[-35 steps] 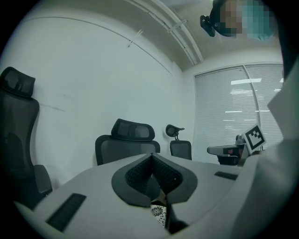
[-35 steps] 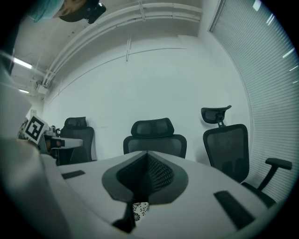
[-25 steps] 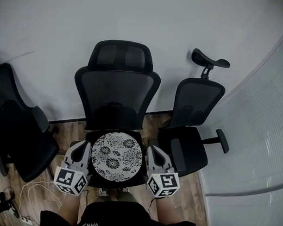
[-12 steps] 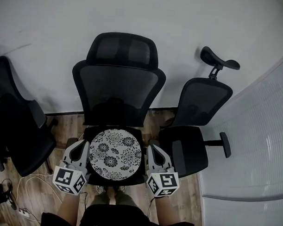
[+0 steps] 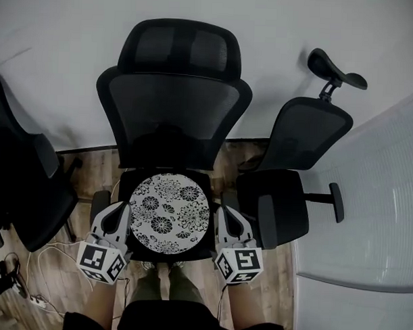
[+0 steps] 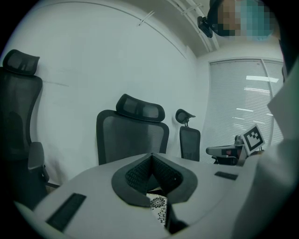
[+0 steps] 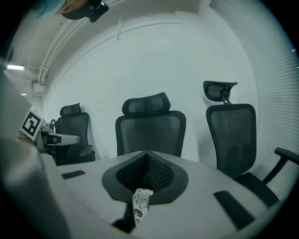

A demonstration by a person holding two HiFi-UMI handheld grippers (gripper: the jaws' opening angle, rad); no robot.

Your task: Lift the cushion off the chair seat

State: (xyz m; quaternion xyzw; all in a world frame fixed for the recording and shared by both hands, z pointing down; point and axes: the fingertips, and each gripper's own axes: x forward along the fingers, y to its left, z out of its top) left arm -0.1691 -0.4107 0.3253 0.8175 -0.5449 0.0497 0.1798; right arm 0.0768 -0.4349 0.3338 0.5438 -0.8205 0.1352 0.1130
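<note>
A round cushion [image 5: 169,212] with a black-and-white flower print lies flat over the seat [image 5: 125,180] of the black mesh office chair [image 5: 173,112]. I cannot tell whether it rests on the seat or hangs just above it. My left gripper [image 5: 126,209] is shut on its left rim, and my right gripper [image 5: 220,213] is shut on its right rim. In the left gripper view a strip of the printed cushion [image 6: 159,205] shows pinched below the closed left gripper [image 6: 151,158]. The right gripper view shows the cushion [image 7: 140,203] likewise in the closed right gripper [image 7: 147,155].
A second black chair [image 5: 23,181] stands close on the left and a third [image 5: 291,164] on the right, its armrest [image 5: 337,203] sticking out. Cables [image 5: 33,273] lie on the wooden floor. A white wall is behind, window blinds [image 5: 373,221] at right. The person's legs [image 5: 165,288] stand before the seat.
Both grippers have come down a little with the cushion still pinched between them. The head view has shifted, and the chair looms larger and closer.
</note>
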